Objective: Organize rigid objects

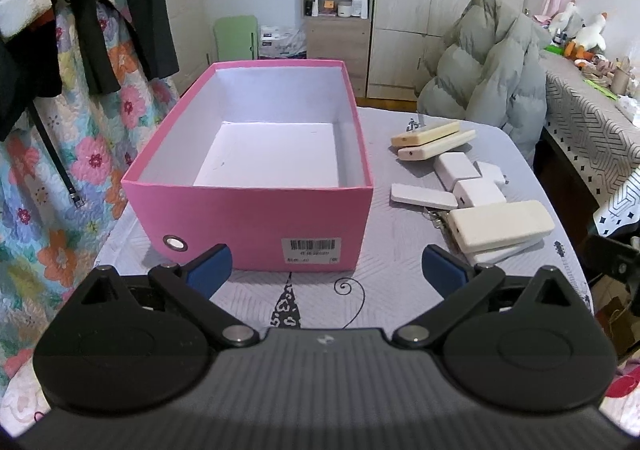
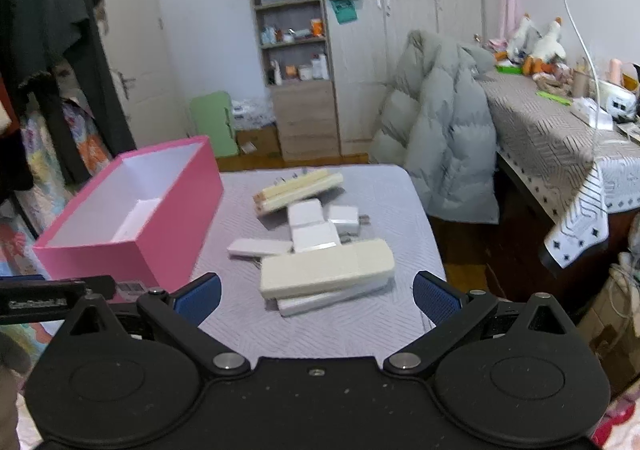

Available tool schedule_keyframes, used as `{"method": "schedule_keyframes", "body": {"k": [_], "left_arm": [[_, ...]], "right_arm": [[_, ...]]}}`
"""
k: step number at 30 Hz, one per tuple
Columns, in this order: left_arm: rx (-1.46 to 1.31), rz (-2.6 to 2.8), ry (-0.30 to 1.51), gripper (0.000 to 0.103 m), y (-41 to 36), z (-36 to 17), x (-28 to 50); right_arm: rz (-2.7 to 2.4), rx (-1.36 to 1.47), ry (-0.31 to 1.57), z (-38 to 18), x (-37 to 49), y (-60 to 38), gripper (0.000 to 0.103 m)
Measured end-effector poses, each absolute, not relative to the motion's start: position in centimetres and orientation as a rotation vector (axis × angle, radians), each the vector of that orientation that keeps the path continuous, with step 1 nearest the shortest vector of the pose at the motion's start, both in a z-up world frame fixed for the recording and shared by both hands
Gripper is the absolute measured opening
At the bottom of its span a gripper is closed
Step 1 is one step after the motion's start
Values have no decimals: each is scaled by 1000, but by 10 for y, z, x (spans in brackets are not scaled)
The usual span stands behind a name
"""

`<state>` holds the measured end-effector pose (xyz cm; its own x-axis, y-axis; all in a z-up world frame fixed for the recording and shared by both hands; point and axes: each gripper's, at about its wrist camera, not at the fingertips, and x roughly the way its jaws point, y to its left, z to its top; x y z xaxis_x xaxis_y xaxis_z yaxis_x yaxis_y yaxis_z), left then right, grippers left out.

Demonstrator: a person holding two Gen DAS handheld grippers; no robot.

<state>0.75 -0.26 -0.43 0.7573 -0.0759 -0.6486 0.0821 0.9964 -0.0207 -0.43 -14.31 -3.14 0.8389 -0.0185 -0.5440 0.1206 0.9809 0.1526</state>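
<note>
A grey patterned table point(image 1: 400, 234) carries an open pink box point(image 1: 256, 226) on its left side, white inside, with a barcode label and a metal eyelet on its near wall; nothing shows on its white floor. To the right of the box, apart from it, lies a loose cluster of rigid blocks. Largest is a cream rectangular block point(image 2: 326, 274) with rounded corners, resting on top of a flatter white slab point(image 2: 332, 300) at the near end of the cluster. Behind these sit two long cream bars point(image 1: 434, 140) side by side at the far end, then three small white boxes point(image 2: 316, 236) touching one another, and a thin white strip point(image 1: 423, 196) lying flat toward the pink box. The left gripper point(image 1: 326, 270) faces the box's near wall, blue-padded fingers spread wide and holding nothing. The right gripper point(image 2: 318, 296) hangs just before the cream block, fingers likewise wide apart and bare.
</note>
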Motion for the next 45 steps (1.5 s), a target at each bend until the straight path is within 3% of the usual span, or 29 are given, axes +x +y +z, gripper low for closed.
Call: {"method": "schedule_keyframes", "body": {"k": [45], "left_arm": [[17, -77, 711, 103, -1, -15, 13]], "right_arm": [[-117, 178, 629, -45, 3, -148, 103]]}}
